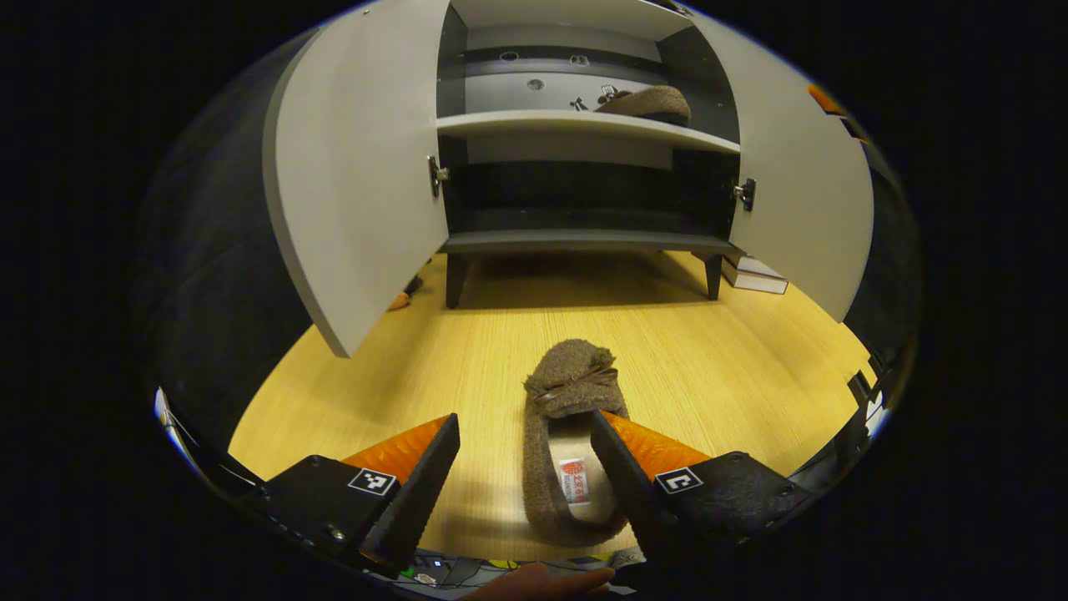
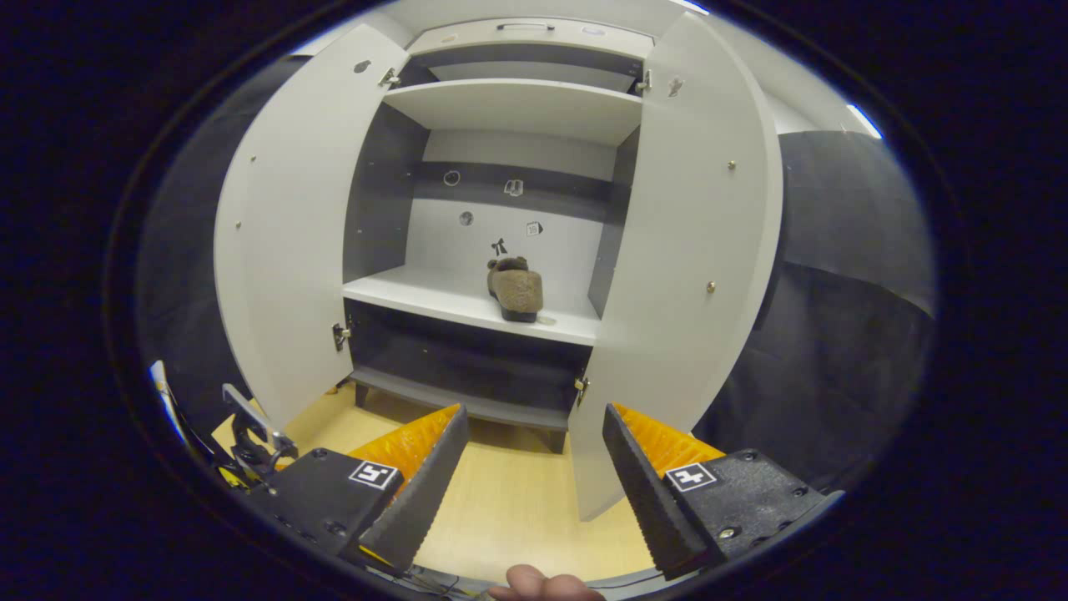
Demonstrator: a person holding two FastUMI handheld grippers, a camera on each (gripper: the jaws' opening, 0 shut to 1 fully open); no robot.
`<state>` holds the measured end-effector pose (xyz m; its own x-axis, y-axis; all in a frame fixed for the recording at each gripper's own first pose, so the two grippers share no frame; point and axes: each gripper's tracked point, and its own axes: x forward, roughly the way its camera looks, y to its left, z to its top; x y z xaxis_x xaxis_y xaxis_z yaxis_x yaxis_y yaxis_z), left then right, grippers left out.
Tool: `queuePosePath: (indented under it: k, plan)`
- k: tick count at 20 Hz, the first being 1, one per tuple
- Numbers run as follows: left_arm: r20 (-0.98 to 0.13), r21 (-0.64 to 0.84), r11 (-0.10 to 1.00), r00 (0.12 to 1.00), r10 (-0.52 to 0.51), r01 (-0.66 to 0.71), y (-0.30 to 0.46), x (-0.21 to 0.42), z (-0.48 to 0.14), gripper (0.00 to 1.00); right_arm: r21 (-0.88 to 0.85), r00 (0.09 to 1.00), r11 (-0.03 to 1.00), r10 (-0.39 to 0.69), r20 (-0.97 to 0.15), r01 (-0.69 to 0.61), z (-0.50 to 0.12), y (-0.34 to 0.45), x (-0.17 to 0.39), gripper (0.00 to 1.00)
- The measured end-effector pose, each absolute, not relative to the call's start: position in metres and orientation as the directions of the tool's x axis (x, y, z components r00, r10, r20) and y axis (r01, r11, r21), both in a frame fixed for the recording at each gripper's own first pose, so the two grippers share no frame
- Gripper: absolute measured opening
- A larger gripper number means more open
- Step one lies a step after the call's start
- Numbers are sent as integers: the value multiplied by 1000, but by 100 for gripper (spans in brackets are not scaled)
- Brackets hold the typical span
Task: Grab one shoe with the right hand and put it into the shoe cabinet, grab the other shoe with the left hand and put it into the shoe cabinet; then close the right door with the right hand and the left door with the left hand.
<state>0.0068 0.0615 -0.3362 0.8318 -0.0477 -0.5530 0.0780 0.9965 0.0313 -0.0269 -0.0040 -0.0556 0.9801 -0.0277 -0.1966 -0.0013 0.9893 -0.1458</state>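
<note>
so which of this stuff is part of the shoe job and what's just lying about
Job:
- slipper on floor
- slipper on shelf
- cabinet
- left door
- right door
- left gripper
- right gripper

Lying about:
- books beside cabinet
- orange thing under left door

A staged recording booth, set up as a home entryway corner.

Black cloth walls [image 2: 843, 275] close in at the frame edges; a lone shoe cabinet [image 2: 501, 108] stands centre on a pale wood floor [image 1: 667, 334], with a stack of books [image 1: 755, 275] beside its leg.

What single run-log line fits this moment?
shelf shoe: stowed | floor shoe: between open left gripper fingers | right gripper: open | cabinet doors: open
</note>
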Motion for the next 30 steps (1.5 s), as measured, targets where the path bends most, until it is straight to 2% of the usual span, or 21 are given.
queuePosePath:
  k: [2,5,6,7,10,11,13,15,16,17,22,30]
  plan:
    - [-580,26,997,814,-39,67,62,13,-355,97,-165,977,986,-18,-211,-17,-58,1,-29,100]
    - [-603,-45,997,794,-75,60,56,24,-367,91,-175,969,983,5,-249,-50,-67,10,-31,100]
    - [-620,-82,995,779,-98,60,52,25,-374,100,-184,965,981,4,-261,-54,-71,11,-31,100]
    - [-644,-107,993,758,-105,47,52,27,-383,74,-191,964,980,3,-267,-56,-72,12,-32,100]
    - [-651,-186,982,742,-157,45,44,35,-391,63,-215,960,974,4,-280,-66,-76,17,-35,100]
    - [-651,-165,985,744,-148,52,44,34,-390,48,-231,960,970,2,-280,-69,-76,18,-36,100]
    - [-646,-80,996,759,-84,43,54,34,-387,41,-261,959,961,13,-282,-90,-78,25,-37,100]
    - [-644,-12,999,764,-37,38,55,38,-388,8,-293,959,950,24,-283,-111,-79,30,-39,100]
    - [-646,22,999,763,-13,35,56,39,-389,8,-298,958,947,30,-286,-118,-80,32,-40,100]
    - [-645,33,999,764,-4,33,55,38,-386,2,-299,957,946,32,-289,-122,-81,32,-41,100]
    - [-653,-20,1000,758,4,-23,56,39,-378,2,-302,953,944,35,-302,-131,-83,29,-41,100]
    - [-610,-30,999,792,12,-38,51,56,-328,2,-289,958,950,31,-286,-117,-77,19,-34,100]
